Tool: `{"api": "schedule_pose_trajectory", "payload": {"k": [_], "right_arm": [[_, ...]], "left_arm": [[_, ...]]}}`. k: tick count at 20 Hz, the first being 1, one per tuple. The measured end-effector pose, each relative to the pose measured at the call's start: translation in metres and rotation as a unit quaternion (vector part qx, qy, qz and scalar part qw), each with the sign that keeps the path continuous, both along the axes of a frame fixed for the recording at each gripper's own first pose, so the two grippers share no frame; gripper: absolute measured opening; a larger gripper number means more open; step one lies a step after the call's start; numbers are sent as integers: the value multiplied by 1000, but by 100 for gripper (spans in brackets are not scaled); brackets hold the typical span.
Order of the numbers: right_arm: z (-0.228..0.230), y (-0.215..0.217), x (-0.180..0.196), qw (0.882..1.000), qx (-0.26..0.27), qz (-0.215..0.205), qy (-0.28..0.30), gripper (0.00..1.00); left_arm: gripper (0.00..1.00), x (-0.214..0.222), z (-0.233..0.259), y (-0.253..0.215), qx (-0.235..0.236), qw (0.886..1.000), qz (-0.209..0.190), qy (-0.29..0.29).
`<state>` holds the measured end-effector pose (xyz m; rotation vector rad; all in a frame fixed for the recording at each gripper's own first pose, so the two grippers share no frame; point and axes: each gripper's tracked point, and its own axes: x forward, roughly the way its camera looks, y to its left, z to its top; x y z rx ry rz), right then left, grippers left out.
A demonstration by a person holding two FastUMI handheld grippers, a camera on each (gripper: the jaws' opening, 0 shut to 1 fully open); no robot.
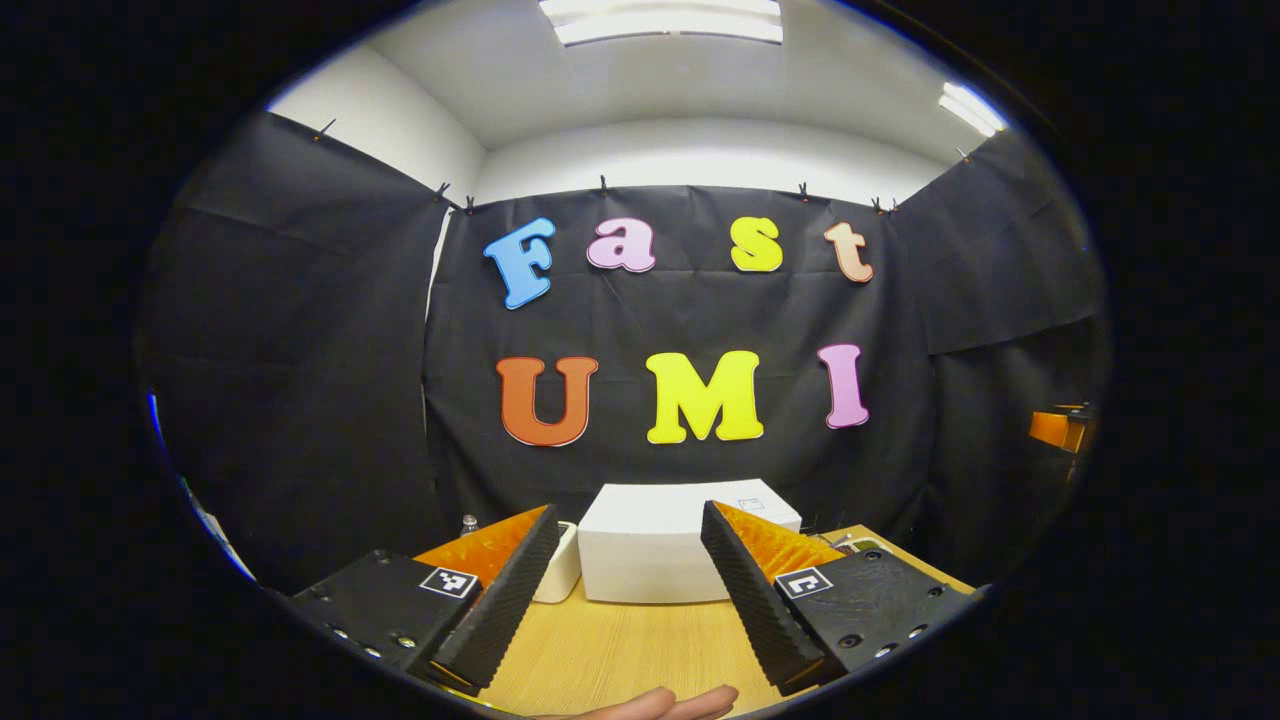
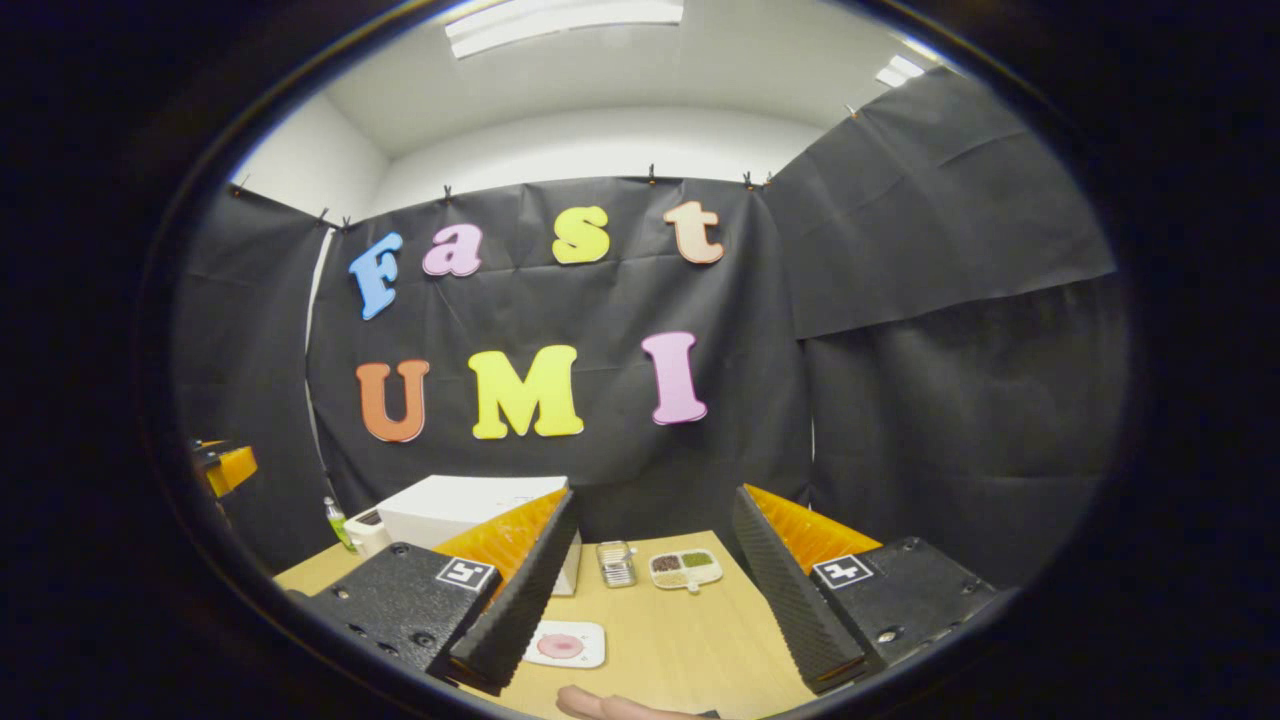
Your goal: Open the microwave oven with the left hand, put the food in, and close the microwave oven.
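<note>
Closed white microwave oven ahead on wooden table; food plate nearer; left gripper and right gripper gaping, empty; risk: fingers slipping off door edge.

Stood inside a booth walled with black cloth, pinned by small clips along its upper edge. Rose behind it as white room walls to a white ceiling, lit by long ceiling light panels. Spread below as a light wooden desk, far edge against the cloth.
</note>
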<state>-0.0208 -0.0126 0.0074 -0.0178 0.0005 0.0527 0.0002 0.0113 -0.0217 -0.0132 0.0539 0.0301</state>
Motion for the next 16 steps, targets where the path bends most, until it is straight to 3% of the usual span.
{"api": "schedule_pose_trajectory", "payload": {"k": [2,3,4,5,6,7,9,10,11,15,16], "right_arm": [[2,0,0,1000,2,3,-3,100],[2,-1,0,1000,2,3,-5,91],[1,-2,0,1000,3,3,-6,91],[2,-1,1,1000,4,5,-8,91],[1,-2,1,1000,6,6,-8,91],[-2,-2,2,1000,8,9,-6,100],[-6,-3,2,1000,14,13,-3,100],[-6,-5,3,1000,16,13,-4,91],[-6,-9,3,1000,17,11,-6,100],[-8,-16,5,1000,9,7,-9,100],[-9,-19,5,1000,7,7,-7,91]], "left_arm": [[92,7,-5,-2,-3,1000,0,3],[92,12,-9,-3,-3,1000,-1,6],[92,16,-12,-5,-5,1000,-3,7],[82,22,-15,-8,-6,1000,-6,8],[82,27,-17,-12,-8,1000,-9,8],[92,36,-19,-17,-9,1000,-11,7],[92,51,-23,-26,-13,1000,-16,4],[92,61,-26,-32,-17,1000,-20,1],[92,70,-30,-40,-21,999,-25,-1],[92,108,-53,-61,-31,999,-35,-6],[92,117,-62,-67,-37,999,-37,-3]]}}
